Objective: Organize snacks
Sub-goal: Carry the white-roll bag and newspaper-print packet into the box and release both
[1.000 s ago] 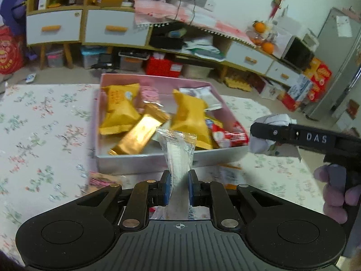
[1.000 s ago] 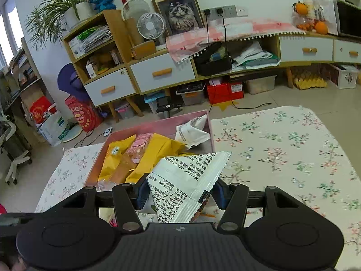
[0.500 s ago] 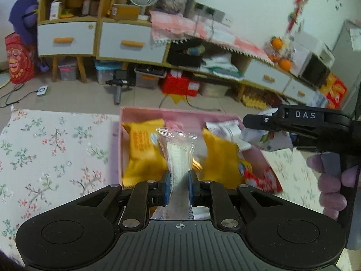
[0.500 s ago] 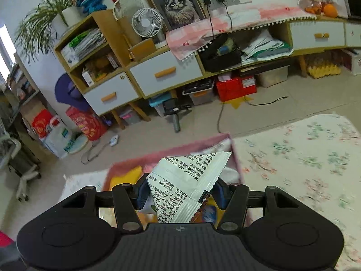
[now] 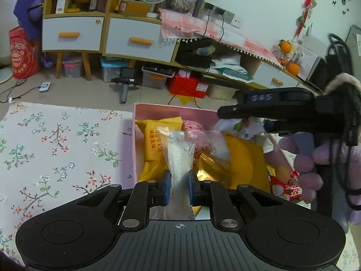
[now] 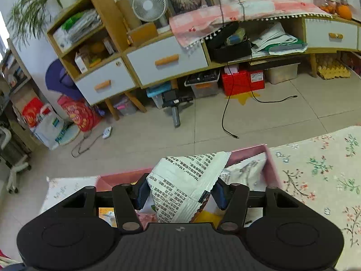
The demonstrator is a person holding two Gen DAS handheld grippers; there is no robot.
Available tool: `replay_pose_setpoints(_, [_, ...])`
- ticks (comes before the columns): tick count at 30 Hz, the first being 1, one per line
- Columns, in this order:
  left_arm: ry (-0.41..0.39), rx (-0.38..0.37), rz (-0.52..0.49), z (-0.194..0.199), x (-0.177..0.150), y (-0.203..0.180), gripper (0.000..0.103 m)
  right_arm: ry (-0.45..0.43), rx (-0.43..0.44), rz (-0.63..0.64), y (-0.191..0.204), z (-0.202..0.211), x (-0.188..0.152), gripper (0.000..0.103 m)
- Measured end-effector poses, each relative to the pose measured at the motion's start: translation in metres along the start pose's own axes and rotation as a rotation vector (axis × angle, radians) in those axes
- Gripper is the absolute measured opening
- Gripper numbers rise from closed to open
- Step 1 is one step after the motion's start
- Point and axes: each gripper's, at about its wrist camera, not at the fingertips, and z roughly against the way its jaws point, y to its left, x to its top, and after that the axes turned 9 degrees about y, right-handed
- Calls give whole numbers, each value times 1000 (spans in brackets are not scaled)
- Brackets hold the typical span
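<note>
A pink box (image 5: pixel 171 109) on the flowered tablecloth holds several snacks: yellow packs (image 5: pixel 153 144), a pink pack (image 5: pixel 198 135), a gold bar (image 5: pixel 212 169) and a red pack (image 5: pixel 286 188). My left gripper (image 5: pixel 179 187) is shut on a clear-wrapped white snack (image 5: pixel 180 155), held over the box's near edge. My right gripper (image 6: pixel 180 192) is shut on a white printed packet (image 6: pixel 187 180) over the box's far end (image 6: pixel 252 151). It shows in the left wrist view (image 5: pixel 246 126) too, above the box's right side.
The flowered tablecloth (image 5: pixel 56 146) spreads left of the box and to its right (image 6: pixel 320 176). Beyond the table edge is tiled floor (image 6: pixel 203 124) with cables, a handheld device and storage bins under a low cabinet (image 5: pixel 140 40).
Both grippers have moved forward over the box with their snacks still held. The right gripper has gone to the box's far end and now looks out at the floor.
</note>
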Motion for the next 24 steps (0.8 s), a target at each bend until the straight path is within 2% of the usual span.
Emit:
replay_pose_setpoints(5, [-13, -3, 12, -4, -2, 3, 13, 40, -99, 75, 12, -15, -1, 27])
replay_pose_setpoints(9, [-16, 1, -8, -1, -3, -1, 16, 40, -90, 72, 13, -15, -1, 29])
replay_pose_setpoints(11, [-14, 0, -9, 2, -4, -2, 17, 39, -71, 47, 11, -10, -1, 41])
replay_pose_setpoints(12, [-5, -2, -12, 3, -5, -2, 18, 36, -66, 39, 10, -6, -2, 43])
replay_pose_setpoints(14, [-5, -1, -20, 6, -5, -4, 23, 22, -51, 40, 11, 3, -3, 50])
replay_pose_setpoints(17, [-12, -3, -41, 14, -5, -9, 38, -4, -43, 54, 12, 21, -5, 59])
replay_pose_setpoints(19, [-2, -8, -45, 18, -6, -13, 49, -14, -49, 68, 12, 32, -8, 60])
replay_pose_setpoints(21, [7, -17, -55, 24, -7, -19, 53, -16, -72, 75, 11, 42, -10, 62])
replay_pose_setpoints(24, [3, -21, -68, 34, -11, -27, 69, -35, -83, 84, 9, 61, -18, 66])
